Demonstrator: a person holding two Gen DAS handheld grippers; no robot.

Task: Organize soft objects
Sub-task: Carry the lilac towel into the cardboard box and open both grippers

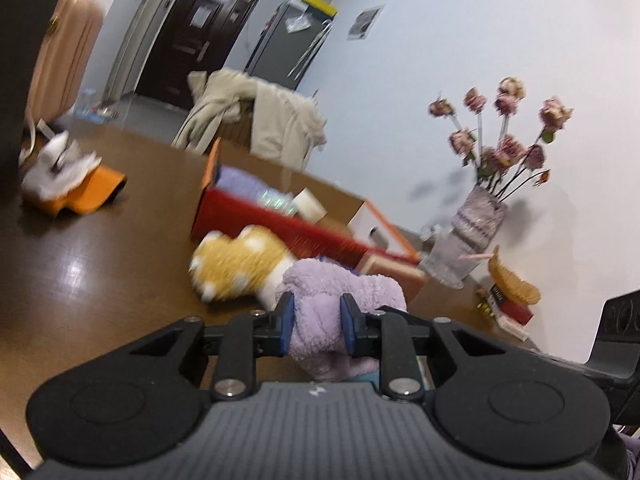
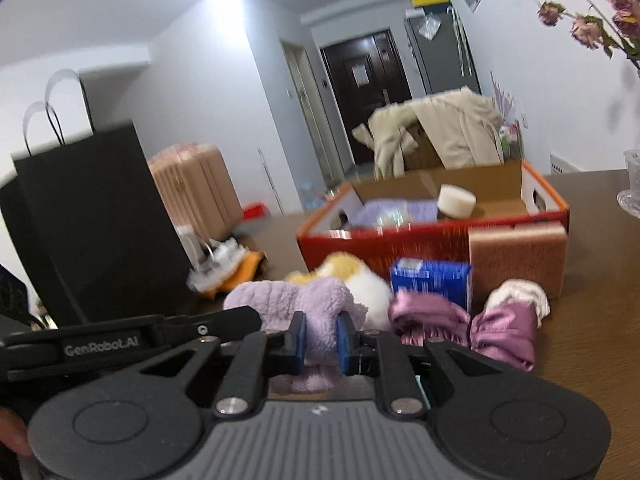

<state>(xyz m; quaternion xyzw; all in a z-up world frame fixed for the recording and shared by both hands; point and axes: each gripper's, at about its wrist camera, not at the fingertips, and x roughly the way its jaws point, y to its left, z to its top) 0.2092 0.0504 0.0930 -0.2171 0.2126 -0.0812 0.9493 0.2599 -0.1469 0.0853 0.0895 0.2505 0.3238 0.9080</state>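
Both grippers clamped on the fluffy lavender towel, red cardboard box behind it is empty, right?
Not empty. The right wrist view shows the red cardboard box holding a cream round sponge and a lavender item. Both the left gripper and right gripper do clamp the fluffy lavender towel.

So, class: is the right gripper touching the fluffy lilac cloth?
Touching. The right wrist view shows the right gripper with both blue pads pressed into the fluffy lilac cloth, which bunches between them.
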